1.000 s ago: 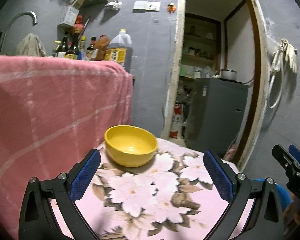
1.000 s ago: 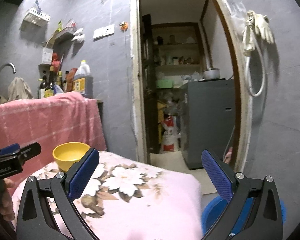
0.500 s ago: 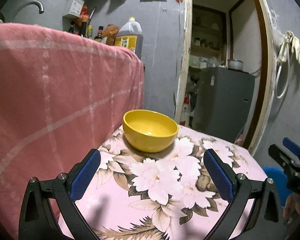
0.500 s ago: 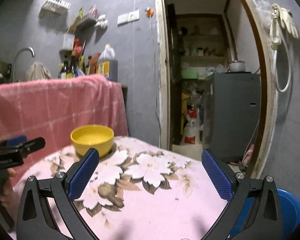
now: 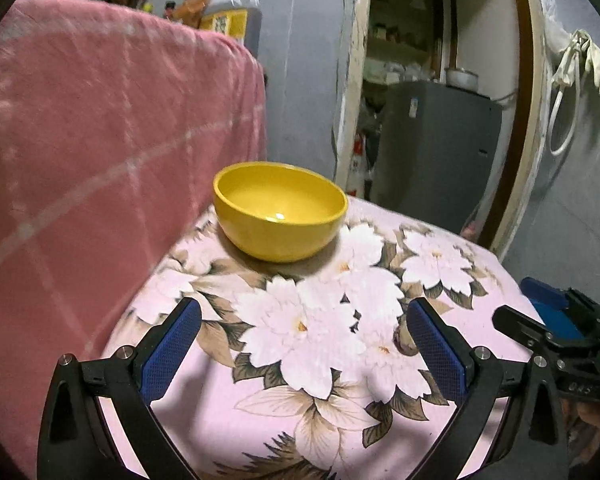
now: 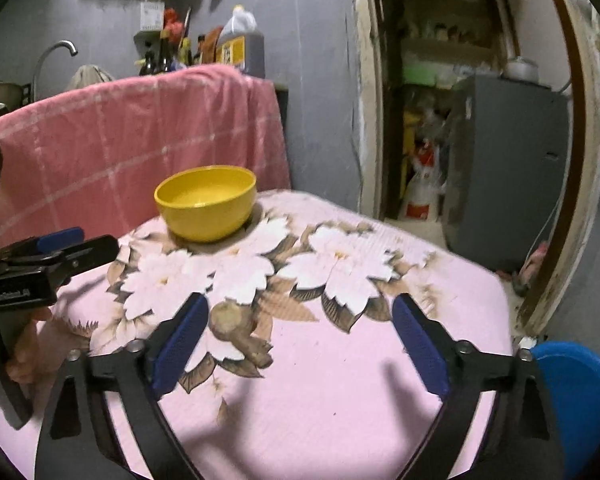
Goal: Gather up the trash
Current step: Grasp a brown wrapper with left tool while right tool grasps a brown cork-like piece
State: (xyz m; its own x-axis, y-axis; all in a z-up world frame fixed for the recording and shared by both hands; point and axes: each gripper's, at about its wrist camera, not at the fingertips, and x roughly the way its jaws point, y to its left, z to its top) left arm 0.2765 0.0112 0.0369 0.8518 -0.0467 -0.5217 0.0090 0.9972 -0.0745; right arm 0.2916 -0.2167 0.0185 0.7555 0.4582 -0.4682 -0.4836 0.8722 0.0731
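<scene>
- My left gripper (image 5: 303, 346) hangs over the near part of the flowered pink cloth (image 5: 340, 420), its blue pads spread wide with nothing between them but the printed petals.
- My right gripper (image 6: 300, 342) is over the same cloth, further right; its jaws have just been closing a little, yet they stand well apart and hold nothing.
- In the right wrist view, my left gripper (image 6: 66, 246) shows at the left edge, near the yellow bowl (image 6: 206, 202) but not touching it.
- The yellow bowl (image 5: 280, 216) sits at the far left of the cloth, upright, just in front of the draped pink checked towel (image 5: 100, 140). From here its inside looks bare; I see a glint at the bottom and no scrap in it.
- I can find no loose trash on the cloth in either view: no wrapper, paper or peel. If there is something small, the flower print may be hiding it.
- A blue tub (image 6: 576, 396) shows at the near right, below the edge of the cloth. I judge it may be the place for rubbish, though its inside is out of sight.
- As I read it, the collecting has hardly begun: nothing is gripped and nothing shows as dropped in the tub.
- What is left is nearly everything: find the piece, pinch it, carry it to the right.
</scene>
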